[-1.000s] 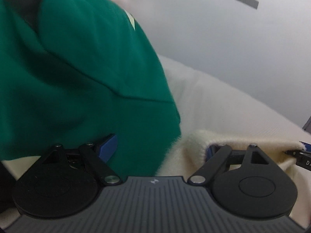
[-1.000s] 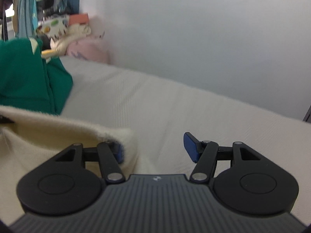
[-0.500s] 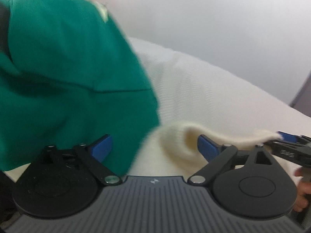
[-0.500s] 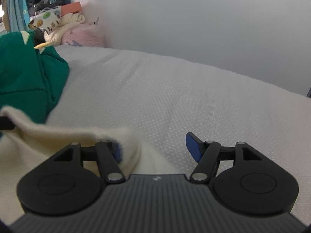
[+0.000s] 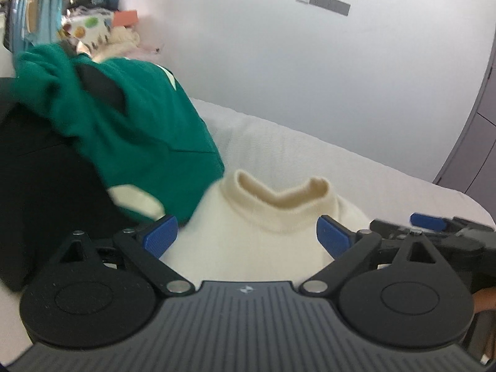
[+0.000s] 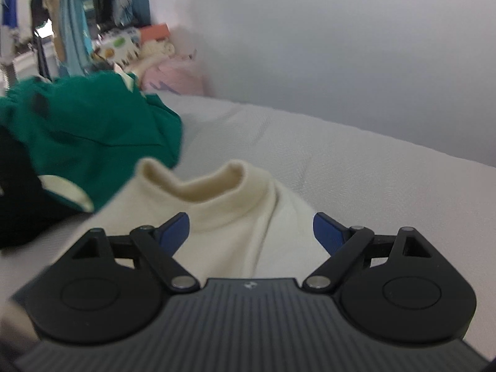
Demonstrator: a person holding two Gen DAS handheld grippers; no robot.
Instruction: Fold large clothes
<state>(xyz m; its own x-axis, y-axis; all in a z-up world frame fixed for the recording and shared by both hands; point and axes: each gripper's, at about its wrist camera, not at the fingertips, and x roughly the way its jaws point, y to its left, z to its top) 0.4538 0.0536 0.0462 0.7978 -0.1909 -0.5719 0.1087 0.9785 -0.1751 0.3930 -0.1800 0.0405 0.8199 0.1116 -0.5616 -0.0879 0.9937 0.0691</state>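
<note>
A cream knit sweater (image 5: 257, 241) lies on the white bed, its rolled collar (image 5: 280, 198) toward the wall. It also shows in the right wrist view (image 6: 217, 217). My left gripper (image 5: 246, 237) is open and empty, its blue pads on either side of the sweater body just short of the collar. My right gripper (image 6: 251, 231) is open and empty, over the sweater's right shoulder. The right gripper also shows at the right edge of the left wrist view (image 5: 434, 232).
A green garment (image 5: 124, 124) is heaped on a black garment (image 5: 40, 192) at the left, touching the sweater. It shows in the right wrist view too (image 6: 93, 130). The white bed (image 6: 356, 179) runs to the wall. Hanging clothes and soft toys (image 6: 130, 46) stand at the far left.
Both grippers have let go of the sweater's edge and pulled back. The sweater now lies flat on the bed with its collar showing. The view has drawn away from the green garment.
</note>
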